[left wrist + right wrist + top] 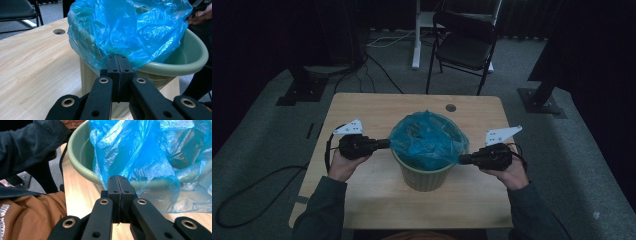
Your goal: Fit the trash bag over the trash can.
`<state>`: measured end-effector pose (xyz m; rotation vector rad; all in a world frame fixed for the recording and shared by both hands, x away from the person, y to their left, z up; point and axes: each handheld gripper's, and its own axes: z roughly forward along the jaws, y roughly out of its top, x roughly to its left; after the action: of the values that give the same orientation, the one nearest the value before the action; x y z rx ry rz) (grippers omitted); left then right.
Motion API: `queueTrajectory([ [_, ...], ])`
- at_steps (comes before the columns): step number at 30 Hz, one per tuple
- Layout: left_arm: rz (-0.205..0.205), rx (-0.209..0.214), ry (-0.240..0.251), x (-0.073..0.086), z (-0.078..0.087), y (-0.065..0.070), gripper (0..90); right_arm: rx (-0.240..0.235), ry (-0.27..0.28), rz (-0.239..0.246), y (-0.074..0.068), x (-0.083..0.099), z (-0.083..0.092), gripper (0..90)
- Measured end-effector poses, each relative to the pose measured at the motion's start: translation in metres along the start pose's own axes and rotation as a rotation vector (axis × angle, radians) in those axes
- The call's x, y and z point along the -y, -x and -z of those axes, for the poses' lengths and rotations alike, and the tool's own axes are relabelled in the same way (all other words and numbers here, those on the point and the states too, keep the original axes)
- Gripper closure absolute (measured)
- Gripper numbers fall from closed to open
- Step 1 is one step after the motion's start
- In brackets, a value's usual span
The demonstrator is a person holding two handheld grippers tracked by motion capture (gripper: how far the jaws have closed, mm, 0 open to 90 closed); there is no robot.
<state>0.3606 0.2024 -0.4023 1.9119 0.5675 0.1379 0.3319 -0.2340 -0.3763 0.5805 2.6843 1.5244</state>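
Observation:
A pale green bin (pixel 424 177) stands in the middle of the wooden table (pixel 372 107). A crumpled blue plastic bag (pixel 427 140) sits in its mouth and spills over the rim. My left gripper (pixel 387 143) reaches in from the left, and its jaws are shut on the bag's edge at the rim. From the right, my right gripper (pixel 462 159) is shut on the opposite edge. In the left gripper view the bag (pixel 130 30) bulges above the closed gripper (pixel 117 58) and the bin rim (pixel 192 62). The right gripper view shows the bag (pixel 140 150) drawn down to the closed gripper (pixel 117 178) over the bin rim (pixel 80 157).
A round cable hole (pixel 450 107) lies in the table behind the bin. On the floor beyond stand a black folding chair (pixel 464 45), a white post (pixel 416 35) and dark stand bases (pixel 542 102). Cables (pixel 257 195) trail on the carpet at left.

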Motion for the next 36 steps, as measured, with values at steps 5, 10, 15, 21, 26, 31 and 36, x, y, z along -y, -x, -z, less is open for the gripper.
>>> queueTrajectory([
  [5,-0.018,0.003,-0.007,0.003,0.002,0.008,89.8,-0.014,0.001,-0.003,-0.001,0.004,-0.001,90.0],
  [10,-0.019,0.022,-0.003,0.009,0.003,0.011,89.8,-0.044,-0.024,0.018,-0.005,0.004,-0.005,90.0],
  [15,-0.021,0.032,-0.017,0.015,0.000,0.013,89.8,-0.055,-0.026,0.018,-0.006,0.004,-0.006,90.0],
  [21,-0.042,0.033,-0.039,0.019,-0.008,0.018,89.8,-0.055,-0.054,0.026,-0.006,0.006,-0.008,90.0],
  [26,-0.030,0.045,-0.045,0.024,-0.011,0.018,89.8,-0.068,-0.048,0.013,-0.003,0.009,-0.009,90.0],
  [31,-0.029,0.047,-0.047,0.026,-0.012,0.018,89.8,-0.071,-0.068,0.012,-0.004,0.010,-0.012,90.0],
  [36,-0.029,0.051,-0.044,0.027,-0.010,0.018,89.8,-0.078,-0.105,0.002,-0.002,0.013,-0.023,90.0],
])
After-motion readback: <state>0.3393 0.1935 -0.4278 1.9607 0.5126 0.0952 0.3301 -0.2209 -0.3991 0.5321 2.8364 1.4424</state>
